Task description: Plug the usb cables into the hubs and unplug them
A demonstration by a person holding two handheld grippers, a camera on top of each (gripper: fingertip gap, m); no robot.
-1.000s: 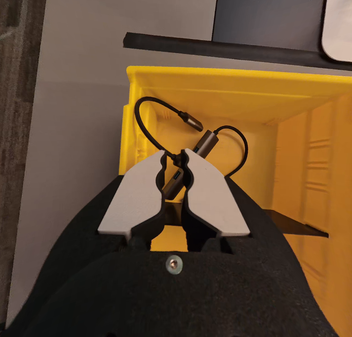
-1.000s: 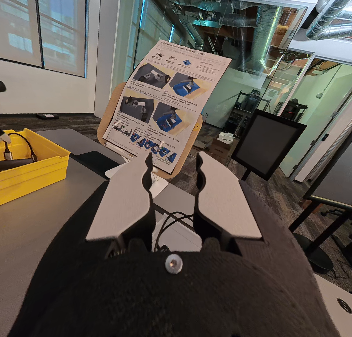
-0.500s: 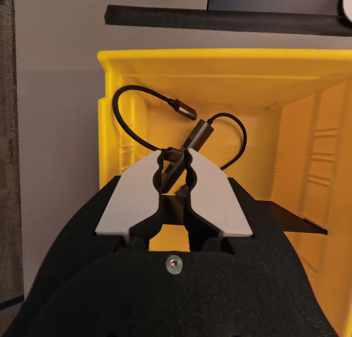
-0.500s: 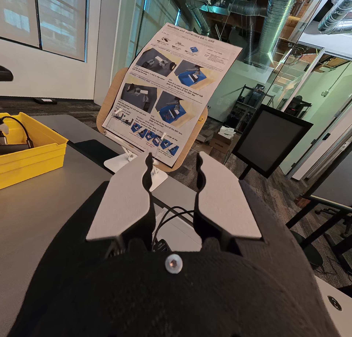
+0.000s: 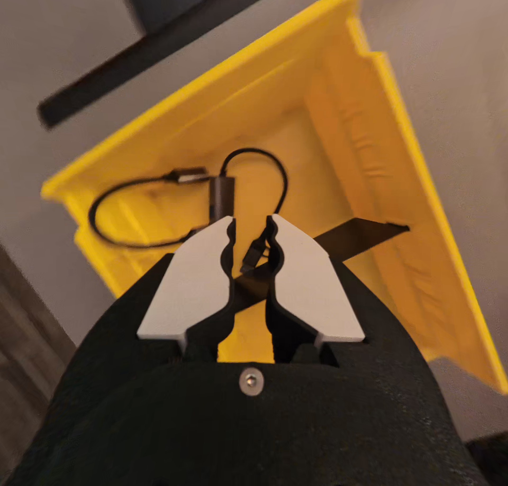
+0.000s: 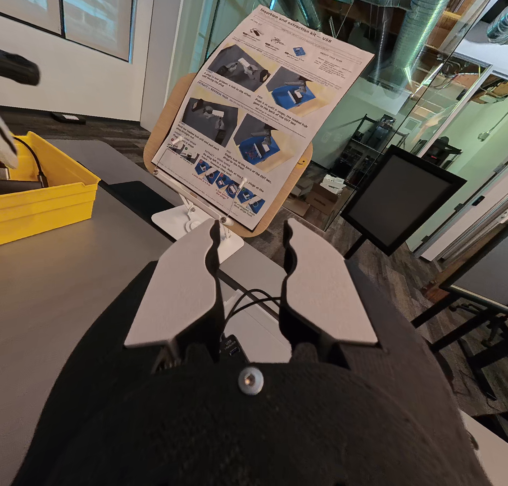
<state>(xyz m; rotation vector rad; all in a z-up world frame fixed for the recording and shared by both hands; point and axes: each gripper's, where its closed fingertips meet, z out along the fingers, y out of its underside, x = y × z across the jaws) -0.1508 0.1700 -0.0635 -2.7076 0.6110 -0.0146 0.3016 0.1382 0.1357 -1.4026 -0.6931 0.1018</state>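
- Over the yellow bin (image 5: 275, 60), the left tongs (image 5: 250, 221) sit slightly parted, nothing pinched; a loose USB plug (image 5: 251, 257) lies between them.
- Grey hub (image 5: 221, 195) rests in the bin.
- Right tongs (image 6: 248, 231) spread, empty, above the table (image 6: 68, 275).
- I'd close squarely on the plug body, not its cable.

Yellow bin (image 5: 275, 93) beyond pale grey fingers (image 5: 192, 280). Black cable (image 5: 283, 181), dark grey hub (image 5: 221, 195) ahead of jaws, blurred, perhaps metallic. Black divider (image 5: 357, 236) behind right finger.
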